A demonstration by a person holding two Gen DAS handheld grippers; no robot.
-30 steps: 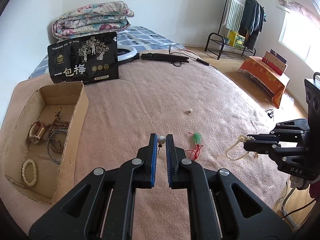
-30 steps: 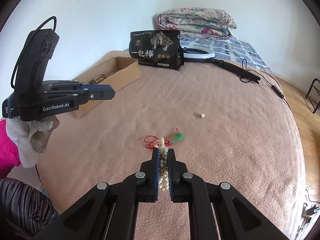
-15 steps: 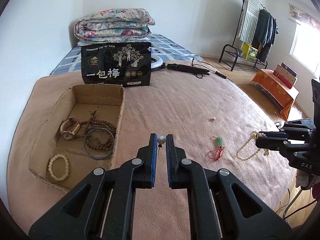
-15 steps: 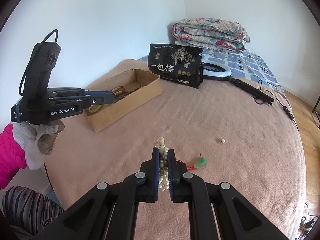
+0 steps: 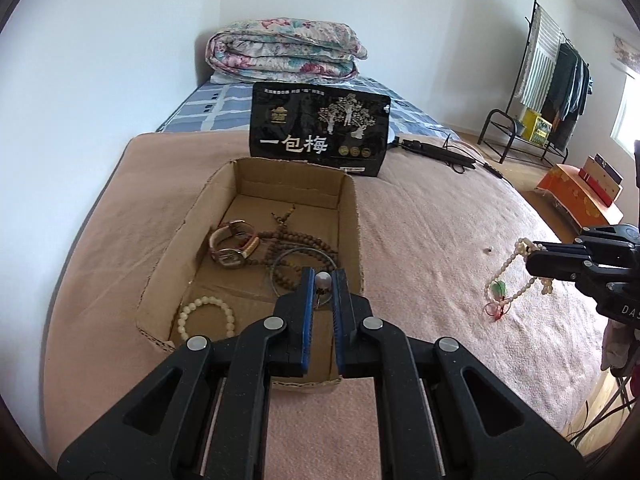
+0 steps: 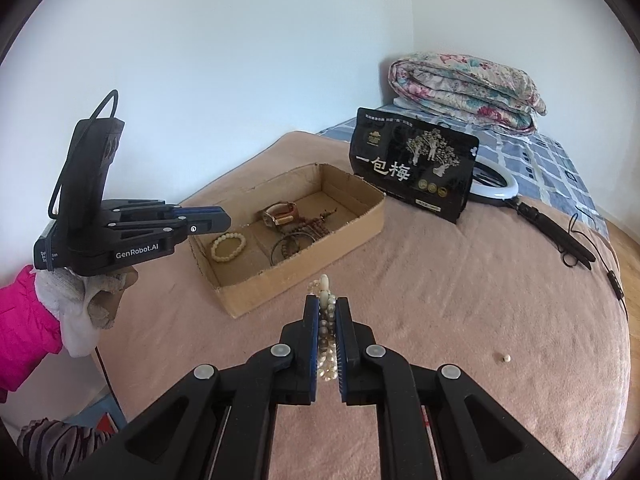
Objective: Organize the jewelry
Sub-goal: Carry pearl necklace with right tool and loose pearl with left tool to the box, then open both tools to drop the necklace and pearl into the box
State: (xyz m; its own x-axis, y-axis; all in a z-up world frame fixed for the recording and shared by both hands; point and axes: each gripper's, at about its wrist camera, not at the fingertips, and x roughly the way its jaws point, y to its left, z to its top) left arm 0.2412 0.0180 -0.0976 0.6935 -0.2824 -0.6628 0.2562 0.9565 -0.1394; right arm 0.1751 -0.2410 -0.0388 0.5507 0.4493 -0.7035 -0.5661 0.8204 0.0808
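My left gripper (image 5: 322, 280) is shut on a small pearl earring (image 5: 322, 280) and holds it over the near end of the open cardboard box (image 5: 352, 208). The box holds a watch (image 5: 232, 244), brown bead strands (image 5: 304, 240), a thin bangle (image 5: 304, 268) and a cream bead bracelet (image 5: 206, 316). My right gripper (image 6: 327, 304) is shut on a pearl necklace (image 6: 325, 320) and holds it above the blanket, just right of the box (image 6: 304, 272). In the left wrist view the necklace (image 5: 508, 276) hangs from the right gripper (image 5: 536, 258).
A loose pearl (image 6: 506, 357) lies on the pink blanket (image 6: 460, 300). A red-and-green tassel charm (image 5: 497, 300) lies under the hanging necklace. A black snack bag (image 5: 320, 132) stands behind the box. A ring light (image 6: 496, 184) with stand and a folded quilt (image 5: 280, 52) lie farther back.
Both grippers have moved left toward the box. The left gripper with the earring is now over the box. The right gripper has lifted the necklace off the blanket.
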